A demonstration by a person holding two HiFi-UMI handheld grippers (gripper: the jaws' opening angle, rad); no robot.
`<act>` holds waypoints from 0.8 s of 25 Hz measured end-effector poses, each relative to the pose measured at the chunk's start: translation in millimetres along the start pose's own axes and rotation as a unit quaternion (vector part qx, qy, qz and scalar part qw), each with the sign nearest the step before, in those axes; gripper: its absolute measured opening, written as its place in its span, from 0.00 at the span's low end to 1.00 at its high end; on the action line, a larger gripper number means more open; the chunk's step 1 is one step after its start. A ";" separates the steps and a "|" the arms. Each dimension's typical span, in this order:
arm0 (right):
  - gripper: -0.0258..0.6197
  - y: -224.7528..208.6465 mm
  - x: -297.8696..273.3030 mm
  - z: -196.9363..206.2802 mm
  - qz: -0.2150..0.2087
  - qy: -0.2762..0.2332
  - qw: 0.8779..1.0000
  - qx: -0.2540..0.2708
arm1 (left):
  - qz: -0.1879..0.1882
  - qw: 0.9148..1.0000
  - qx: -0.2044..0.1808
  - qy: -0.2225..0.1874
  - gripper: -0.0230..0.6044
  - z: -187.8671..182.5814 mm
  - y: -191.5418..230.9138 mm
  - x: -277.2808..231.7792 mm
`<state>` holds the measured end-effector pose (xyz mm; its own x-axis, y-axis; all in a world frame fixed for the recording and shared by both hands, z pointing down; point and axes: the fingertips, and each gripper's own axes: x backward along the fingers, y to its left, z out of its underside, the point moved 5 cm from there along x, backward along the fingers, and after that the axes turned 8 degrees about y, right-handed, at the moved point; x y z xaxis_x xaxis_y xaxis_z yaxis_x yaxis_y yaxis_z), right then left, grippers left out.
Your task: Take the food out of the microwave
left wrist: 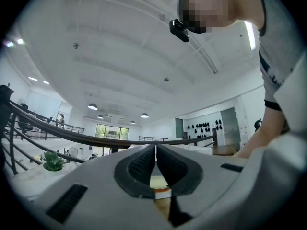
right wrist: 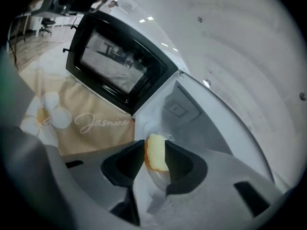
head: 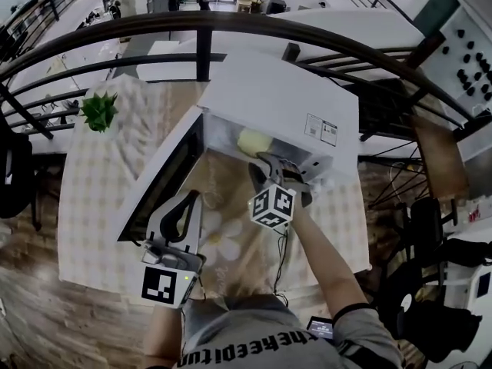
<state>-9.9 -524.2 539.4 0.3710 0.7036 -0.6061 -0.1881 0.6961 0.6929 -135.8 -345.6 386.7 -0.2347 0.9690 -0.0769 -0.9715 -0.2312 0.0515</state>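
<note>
Two jaws of my right gripper (right wrist: 154, 146) stood wide apart with nothing clamped. The food (right wrist: 155, 153), a pale yellow bun-like piece, showed in the gap between them but lay beyond the pads, untouched as far as I could judge. It sat inside the microwave (head: 284, 106), near the front of the open cavity, and I could not make out what it rested on.

My main worry was closing too early. If the jaws shut short of the piece, the tips would nip only its near edge, or nudge it deeper into the cavity. It looked soft, so a hard squeeze would likely crush it, while a light one might let it slip on the way out. The gripper was angled down into the opening, so I judged a jaw could catch the cavity's lower lip.

My left gripper (head: 191, 198) was closed and empty, hanging just beside the open door (head: 157, 187). A bump there could swing the door towards my right arm and narrow the way out.

Beyond that lay only the flowered tablecloth (right wrist: 81, 123), a soft enough landing if the piece dropped.
</note>
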 end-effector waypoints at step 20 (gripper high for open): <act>0.27 16.3 -76.2 35.4 0.017 0.041 0.994 0.097 | -0.053 0.998 0.002 0.032 0.06 21.7 -16.2 -10.8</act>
<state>-9.0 -571.6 610.8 0.2899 0.7414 -0.6053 -0.0176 0.6365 0.7711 -116.8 -350.3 408.3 -0.1316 0.9804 -0.1466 -0.9910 -0.1264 0.0438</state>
